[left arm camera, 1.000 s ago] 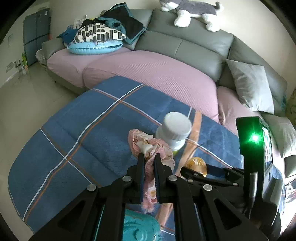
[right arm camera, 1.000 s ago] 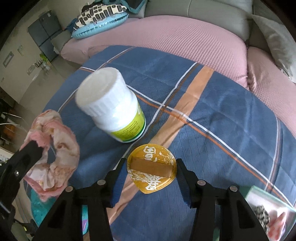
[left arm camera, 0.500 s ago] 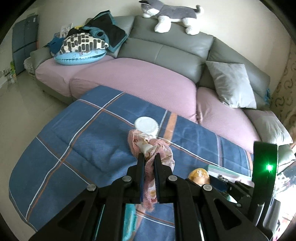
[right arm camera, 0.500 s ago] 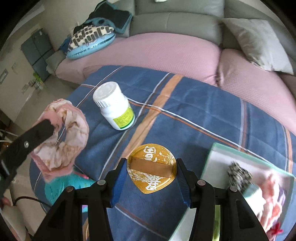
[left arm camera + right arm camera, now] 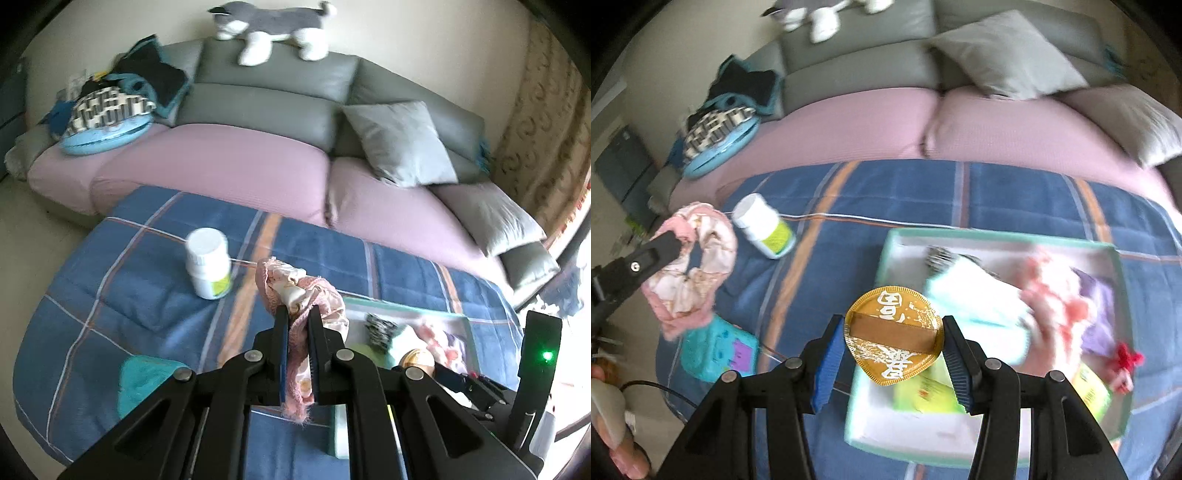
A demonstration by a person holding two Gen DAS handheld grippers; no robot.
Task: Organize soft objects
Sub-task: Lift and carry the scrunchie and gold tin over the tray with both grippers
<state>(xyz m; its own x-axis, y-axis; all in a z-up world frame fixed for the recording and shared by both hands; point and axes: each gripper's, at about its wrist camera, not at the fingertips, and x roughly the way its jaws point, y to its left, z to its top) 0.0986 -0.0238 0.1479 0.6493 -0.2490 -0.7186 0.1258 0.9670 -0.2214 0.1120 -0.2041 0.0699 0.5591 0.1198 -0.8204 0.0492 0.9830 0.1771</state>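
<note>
Behind the scene we see a grey sofa (image 5: 266, 99) with pink seat cushions, and in front of it a surface draped in a blue plaid blanket (image 5: 122, 295). On this blanket stand a white plastic bottle with a green label (image 5: 208, 262), a teal toy (image 5: 716, 349) and a shallow teal-rimmed white box (image 5: 886, 258) holding several soft items, which blur leaves indistinct.

We hold the left tool (image 5: 298, 314) nearly closed on a crumpled pink fabric scrunchie (image 5: 306, 291). The scrunchie bulges above the fingertips and trails down between the jaws, its long axis roughly along the fingers. In the right wrist view it hangs as a loop, clear of the blanket, left of the bottle.

Our right tool (image 5: 894, 334) stands at a middling width, its blue pads pressing the edges of a round gold foil-wrapped disc with white characters (image 5: 894, 332). The disc faces the camera, its brown band spanning from pad to pad, over the box's near left corner.
</note>
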